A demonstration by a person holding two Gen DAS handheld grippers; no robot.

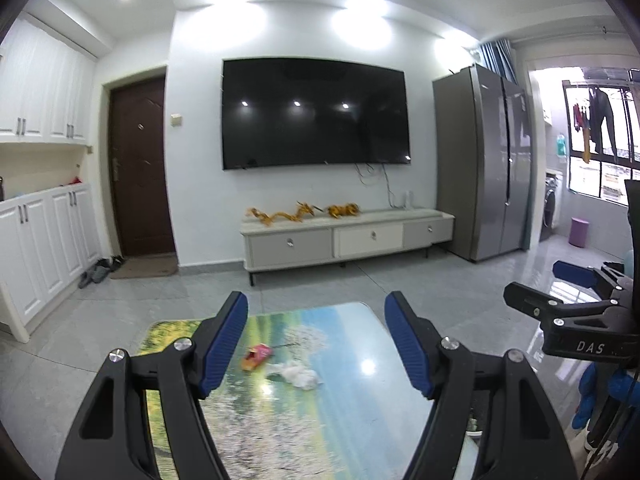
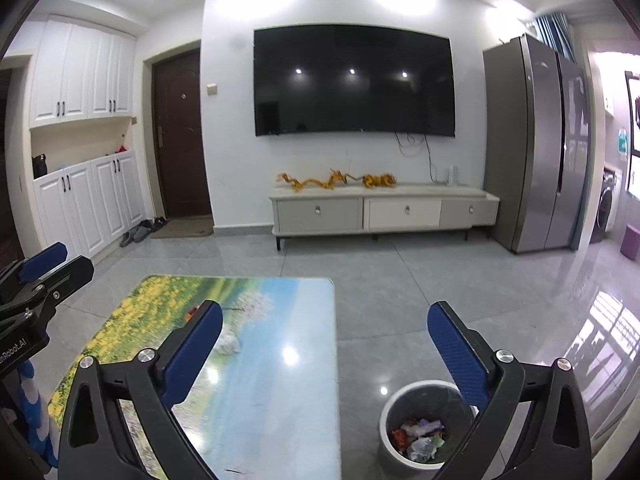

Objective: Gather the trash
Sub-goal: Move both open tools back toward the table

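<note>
Glossy landscape print covers the counter (image 1: 340, 408), where a red-and-yellow wrapper (image 1: 258, 356) and, just beside it, a crumpled white tissue (image 1: 298, 374) await pickup between the left tool's (image 1: 316, 344) wide-spread pads. Rightward, the right tool (image 2: 325, 354) also gapes empty. Only its view shows the floor bin (image 2: 424, 420), already holding scraps, so I judge collection partly done.

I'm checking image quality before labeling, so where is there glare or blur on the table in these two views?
Left wrist view: a ceiling-light glare spot sits on the table right of the white tissue; the near tabletop is smeared. Right wrist view: a similar glare spot, and the shiny floor mirrors the window.
</note>
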